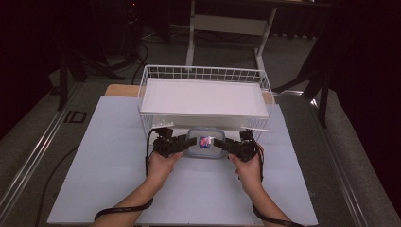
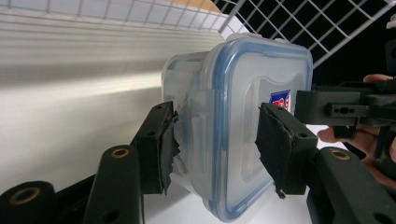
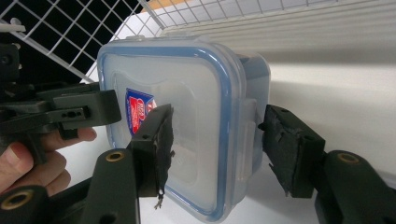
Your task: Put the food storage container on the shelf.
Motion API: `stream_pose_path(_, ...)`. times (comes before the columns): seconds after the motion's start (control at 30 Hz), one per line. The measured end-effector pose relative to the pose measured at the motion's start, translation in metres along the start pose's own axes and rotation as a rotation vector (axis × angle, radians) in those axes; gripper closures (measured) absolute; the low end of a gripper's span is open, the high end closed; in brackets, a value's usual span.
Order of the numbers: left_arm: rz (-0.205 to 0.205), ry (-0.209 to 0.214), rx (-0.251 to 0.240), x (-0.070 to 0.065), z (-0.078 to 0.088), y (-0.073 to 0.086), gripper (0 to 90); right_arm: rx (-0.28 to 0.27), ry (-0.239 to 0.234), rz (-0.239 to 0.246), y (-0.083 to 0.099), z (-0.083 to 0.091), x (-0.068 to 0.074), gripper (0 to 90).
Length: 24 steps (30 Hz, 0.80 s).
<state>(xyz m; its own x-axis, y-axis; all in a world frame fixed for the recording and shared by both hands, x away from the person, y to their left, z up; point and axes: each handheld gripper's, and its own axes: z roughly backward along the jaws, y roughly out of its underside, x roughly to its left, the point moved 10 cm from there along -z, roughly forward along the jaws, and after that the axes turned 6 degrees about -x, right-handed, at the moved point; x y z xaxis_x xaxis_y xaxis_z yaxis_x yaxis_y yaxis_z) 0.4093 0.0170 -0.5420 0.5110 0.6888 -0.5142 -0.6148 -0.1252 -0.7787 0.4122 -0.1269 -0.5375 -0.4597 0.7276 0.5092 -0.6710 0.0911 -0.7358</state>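
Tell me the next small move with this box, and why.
Probably lift the box up toward the wire basket. The left gripper and right gripper each clamp an opposite side of it, and it sits just in front of the basket.

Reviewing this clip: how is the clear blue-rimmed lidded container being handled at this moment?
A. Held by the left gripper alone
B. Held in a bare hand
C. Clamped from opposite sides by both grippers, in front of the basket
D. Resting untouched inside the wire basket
C: in the high view the container sits between the left gripper and the right gripper, in front of the wire basket; each gripper view shows jaws pressing its sides.
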Motion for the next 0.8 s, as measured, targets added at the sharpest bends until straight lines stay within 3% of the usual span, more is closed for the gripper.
stream_pose_path(0.17, 0.013, -0.017, -0.015, 0.011, -0.004, 0.001, 48.4, 0.004, 0.005, 0.0, 0.0, -0.012, -0.005, 43.9)
stream_pose_path(0.3, 0.008, -0.014, -0.014, 0.016, -0.006, -0.002, 48.2, 0.002, 0.005, 0.026, -0.003, -0.017, -0.006, 43.8)
stream_pose_path(0.37, -0.002, -0.025, -0.006, 0.017, -0.008, -0.003, 48.1, 0.01, 0.0, -0.001, -0.003, -0.02, -0.007, 43.8)
stream_pose_path(0.43, -0.005, -0.024, -0.012, 0.019, -0.01, -0.003, 47.9, 0.017, 0.006, 0.006, -0.003, -0.021, -0.009, 43.8)
stream_pose_path(0.57, 0.027, -0.016, -0.003, 0.023, -0.015, 0.001, 47.7, 0.017, 0.019, 0.023, -0.004, -0.024, -0.013, 43.7)
stream_pose_path(0.67, 0.025, -0.021, -0.015, 0.024, -0.017, -0.001, 47.7, 0.03, 0.018, -0.021, -0.004, -0.027, -0.016, 43.7)
stream_pose_path(0.8, 0.017, -0.015, -0.01, 0.025, -0.019, -0.002, 47.6, 0.026, 0.011, -0.032, -0.007, -0.029, -0.018, 42.7)
